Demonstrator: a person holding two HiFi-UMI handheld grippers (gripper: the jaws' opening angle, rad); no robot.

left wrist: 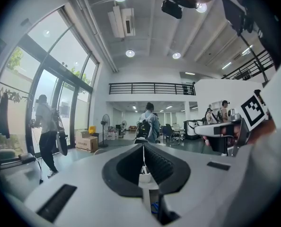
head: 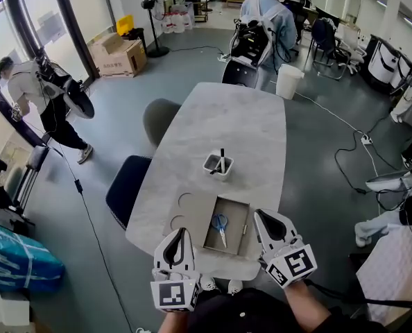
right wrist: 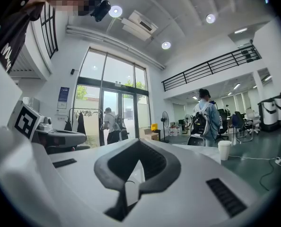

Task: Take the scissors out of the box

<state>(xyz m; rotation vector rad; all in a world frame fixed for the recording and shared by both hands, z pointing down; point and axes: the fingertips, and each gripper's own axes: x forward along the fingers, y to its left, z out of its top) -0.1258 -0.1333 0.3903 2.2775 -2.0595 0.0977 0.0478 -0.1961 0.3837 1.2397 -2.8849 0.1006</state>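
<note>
Blue-handled scissors (head: 220,225) lie flat inside a shallow open cardboard box (head: 238,233) near the front edge of the grey table (head: 241,123). My left gripper (head: 182,232) hovers just left of the box, level, with its jaws together and nothing in them. On the box's right side my right gripper (head: 257,215) is shut and empty too. In the left gripper view the jaws (left wrist: 143,150) meet in a thin line, and a bit of blue handle (left wrist: 153,206) shows low between them. The right gripper view shows its jaws (right wrist: 139,161) closed over bare table.
A white pen holder (head: 218,164) stands just beyond the box. Two chairs (head: 127,186) sit along the table's left side. One person (head: 270,19) stands at the far end, another (head: 43,92) by the glass doors. Cables (head: 352,151) cross the floor at right.
</note>
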